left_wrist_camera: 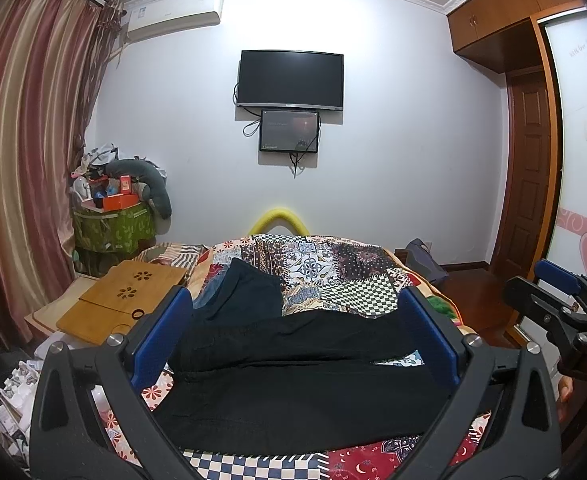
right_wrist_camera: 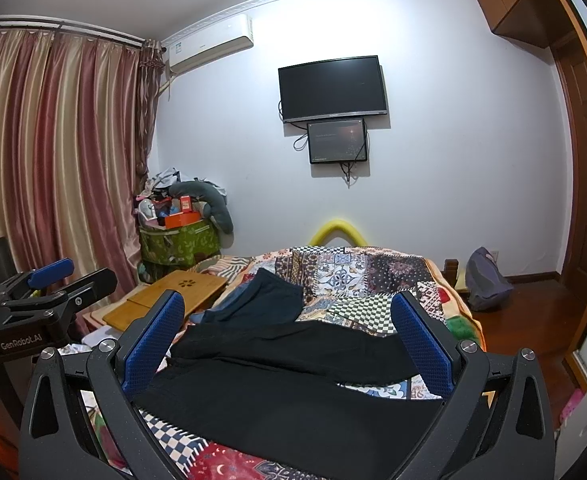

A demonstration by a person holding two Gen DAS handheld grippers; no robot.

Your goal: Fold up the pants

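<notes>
Black pants (left_wrist_camera: 301, 376) lie spread on a patchwork bedspread (left_wrist_camera: 333, 268), waist near me and both legs running across the bed; they also show in the right wrist view (right_wrist_camera: 293, 392). My left gripper (left_wrist_camera: 297, 312) is open and empty, held above the pants. My right gripper (right_wrist_camera: 287, 312) is open and empty above them too; it also shows at the right edge of the left wrist view (left_wrist_camera: 549, 296). A second dark garment (left_wrist_camera: 249, 292) lies beyond the pants.
A bamboo lap desk (left_wrist_camera: 125, 300) sits at the bed's left side. A green bin piled with clutter (left_wrist_camera: 113, 224) stands in the corner by the curtain (left_wrist_camera: 21, 152). A backpack (right_wrist_camera: 485, 280) rests on the wooden floor at right. A TV (left_wrist_camera: 291, 78) hangs on the wall.
</notes>
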